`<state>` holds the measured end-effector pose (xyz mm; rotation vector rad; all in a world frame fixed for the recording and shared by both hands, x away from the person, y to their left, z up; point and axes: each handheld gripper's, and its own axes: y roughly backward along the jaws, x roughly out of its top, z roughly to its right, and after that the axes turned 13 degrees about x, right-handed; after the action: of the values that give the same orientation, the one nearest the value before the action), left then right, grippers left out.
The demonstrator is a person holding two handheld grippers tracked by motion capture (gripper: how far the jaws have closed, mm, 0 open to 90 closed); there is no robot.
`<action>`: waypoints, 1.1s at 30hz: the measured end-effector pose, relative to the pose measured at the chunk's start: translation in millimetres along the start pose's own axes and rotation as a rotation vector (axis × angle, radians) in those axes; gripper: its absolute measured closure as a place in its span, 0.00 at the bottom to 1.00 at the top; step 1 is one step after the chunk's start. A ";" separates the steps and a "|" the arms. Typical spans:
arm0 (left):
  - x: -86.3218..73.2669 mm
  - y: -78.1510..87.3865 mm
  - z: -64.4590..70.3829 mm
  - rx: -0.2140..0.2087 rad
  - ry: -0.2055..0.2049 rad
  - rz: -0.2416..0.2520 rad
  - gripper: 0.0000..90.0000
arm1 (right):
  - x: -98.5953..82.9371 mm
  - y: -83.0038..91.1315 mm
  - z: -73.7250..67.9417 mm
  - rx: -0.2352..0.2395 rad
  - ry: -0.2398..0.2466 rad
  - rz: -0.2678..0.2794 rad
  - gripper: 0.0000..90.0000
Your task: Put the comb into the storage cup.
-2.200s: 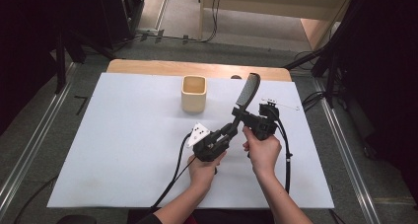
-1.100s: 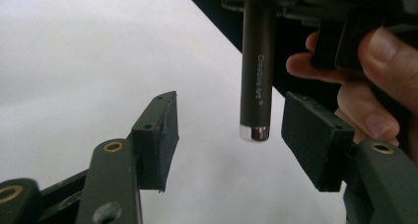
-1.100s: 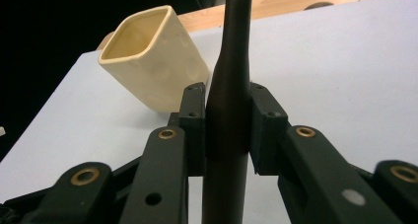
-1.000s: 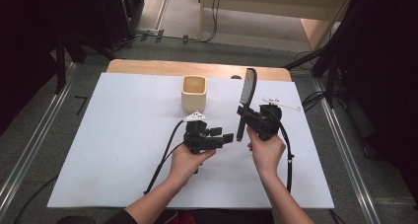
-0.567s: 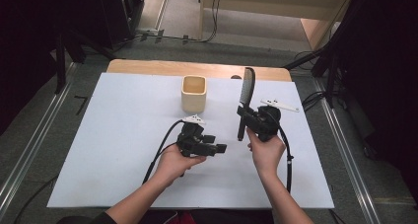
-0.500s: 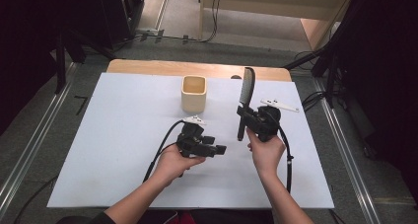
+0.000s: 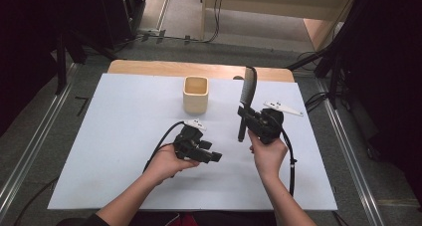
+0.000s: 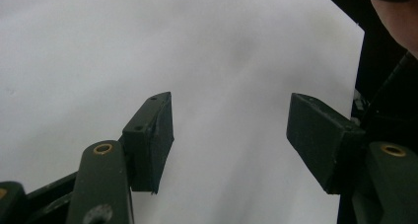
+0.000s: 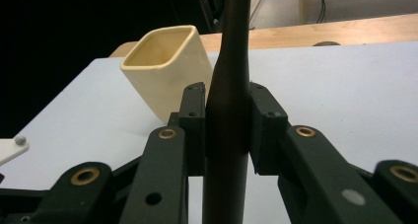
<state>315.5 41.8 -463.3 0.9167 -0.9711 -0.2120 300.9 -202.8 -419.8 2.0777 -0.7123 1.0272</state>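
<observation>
my right gripper [image 7: 247,120] clamps comb [image 7: 246,100] upright | cup [image 7: 195,93] up-left of comb, nearer right | left gripper [image 8: 231,135] wide, empty

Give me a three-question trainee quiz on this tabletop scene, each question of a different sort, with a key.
1. True or false: the left gripper holds something between its jaws.
2. Which gripper clamps the black brush? A. left B. right C. neither
3. Fill in: in the high view, the cream square cup stands on the white table to the ____ of the brush.

Key:
1. False: its jaws stand apart over bare table.
2. B: the right jaws press the brush's handle from both sides.
3. left
</observation>
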 end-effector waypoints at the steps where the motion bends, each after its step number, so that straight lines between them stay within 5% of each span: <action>1: -0.2 0.9 -0.7 -0.003 -0.006 -0.006 0.39 | 0.0 0.3 -0.1 0.005 0.002 0.001 0.78; 8: -4.1 5.7 -0.9 0.007 -0.108 -0.062 0.39 | -1.7 -0.4 -2.6 0.028 0.008 0.002 0.78; 16: -11.0 11.5 -4.4 0.028 -0.162 -0.083 0.39 | -2.2 -0.6 -4.9 0.033 0.018 -0.001 0.78; 33: -33.4 30.8 -19.2 0.087 -0.179 -0.100 0.39 | -4.6 -3.5 -6.4 0.032 0.030 -0.008 0.78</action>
<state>304.3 89.7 -465.4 1.0404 -1.1073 -0.3428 298.1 -194.9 -421.9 2.0862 -0.6759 1.0695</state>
